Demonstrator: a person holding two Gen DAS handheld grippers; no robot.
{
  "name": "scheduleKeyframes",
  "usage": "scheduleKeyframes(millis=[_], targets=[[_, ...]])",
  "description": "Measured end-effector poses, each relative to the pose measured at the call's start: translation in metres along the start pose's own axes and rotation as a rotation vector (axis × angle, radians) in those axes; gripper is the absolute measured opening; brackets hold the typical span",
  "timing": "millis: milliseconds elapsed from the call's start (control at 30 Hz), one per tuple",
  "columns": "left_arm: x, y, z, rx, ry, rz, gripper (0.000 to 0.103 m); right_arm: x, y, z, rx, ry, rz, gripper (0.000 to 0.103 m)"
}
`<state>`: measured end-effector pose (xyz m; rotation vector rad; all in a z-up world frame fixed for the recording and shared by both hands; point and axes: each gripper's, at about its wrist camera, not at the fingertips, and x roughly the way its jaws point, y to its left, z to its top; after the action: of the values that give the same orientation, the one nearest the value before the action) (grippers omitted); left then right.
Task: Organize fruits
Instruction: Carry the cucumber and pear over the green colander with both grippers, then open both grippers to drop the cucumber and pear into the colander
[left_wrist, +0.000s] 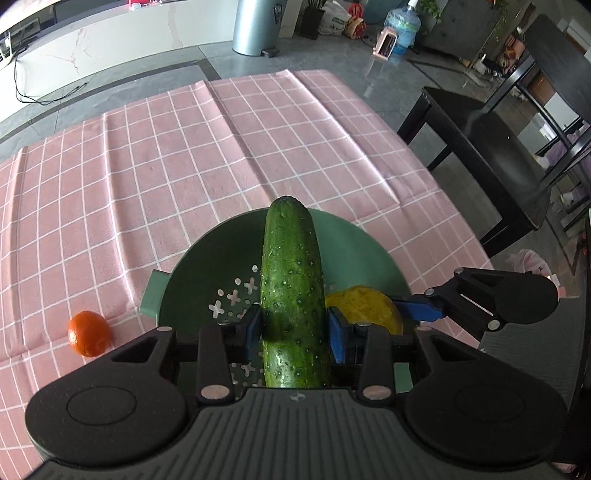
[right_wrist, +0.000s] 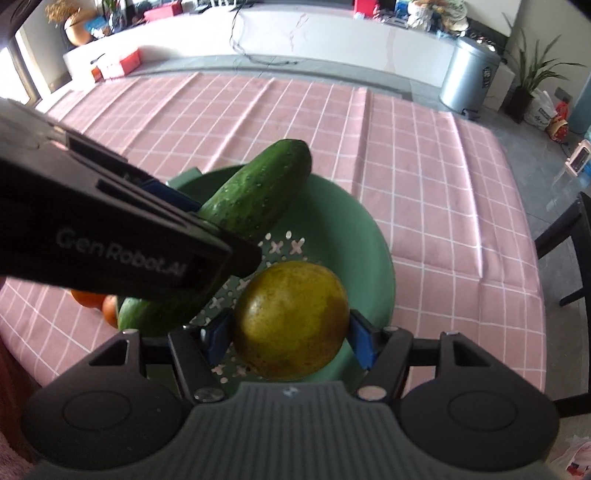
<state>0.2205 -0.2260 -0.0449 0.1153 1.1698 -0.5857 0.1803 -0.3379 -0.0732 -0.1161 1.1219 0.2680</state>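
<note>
My left gripper (left_wrist: 295, 328) is shut on a green cucumber (left_wrist: 293, 295) and holds it over a green colander bowl (left_wrist: 362, 240). My right gripper (right_wrist: 290, 338) is shut on a yellow-green round citrus fruit (right_wrist: 291, 319) over the same bowl (right_wrist: 354, 236). In the right wrist view the cucumber (right_wrist: 258, 188) lies across the bowl's left side, held by the left gripper body (right_wrist: 110, 236). In the left wrist view the citrus (left_wrist: 369, 308) and the right gripper's fingers (left_wrist: 421, 308) show at the right. A small orange (left_wrist: 89, 333) lies on the cloth left of the bowl.
The table carries a pink checked cloth (left_wrist: 184, 166). A dark chair (left_wrist: 491, 155) stands off the table's right side. Orange fruits (right_wrist: 99, 302) show partly under the left gripper. A metal bin (right_wrist: 469, 75) stands on the floor beyond the table.
</note>
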Motion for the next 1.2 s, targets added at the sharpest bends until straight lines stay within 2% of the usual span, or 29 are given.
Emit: scheduleKeyframes(millis=[267,500,567,667,733,833,933,1033,1100,1200], targets=[[0.028,0.007,0.001,0.029,0.049,0.013,0.042,0.031,-0.003,-0.001,-0.012,0.066,0.021,0.062],[0.04,0.012,0.001,0.015,0.092,0.022,0.042,0.043,0.008,-0.002,-0.075,0.107,0.002,0.062],[0.04,0.011,0.001,0.016,0.077,0.032,0.042,0.045,0.012,-0.002,-0.089,0.12,-0.001,0.062],[0.042,0.008,0.003,0.032,0.077,0.043,0.045,0.042,0.025,-0.003,-0.162,0.129,-0.021,0.063],[0.042,0.008,0.003,0.013,0.081,0.03,0.053,0.037,0.028,-0.001,-0.17,0.13,-0.029,0.064],[0.031,0.003,-0.001,0.027,0.051,0.054,0.058,0.027,0.023,0.002,-0.134,0.139,-0.037,0.065],[0.01,0.0,-0.005,0.029,0.018,0.029,0.058,0.009,0.022,0.002,-0.097,0.109,-0.039,0.065],[-0.02,0.001,-0.009,0.026,-0.037,0.017,0.058,-0.014,0.026,0.0,-0.062,0.061,-0.031,0.066],[-0.038,0.004,-0.012,0.022,-0.067,0.027,0.058,-0.028,0.034,-0.002,-0.048,0.018,-0.032,0.07],[-0.067,0.014,-0.022,0.001,-0.121,0.056,0.059,-0.047,0.05,-0.005,-0.016,-0.046,-0.022,0.071]])
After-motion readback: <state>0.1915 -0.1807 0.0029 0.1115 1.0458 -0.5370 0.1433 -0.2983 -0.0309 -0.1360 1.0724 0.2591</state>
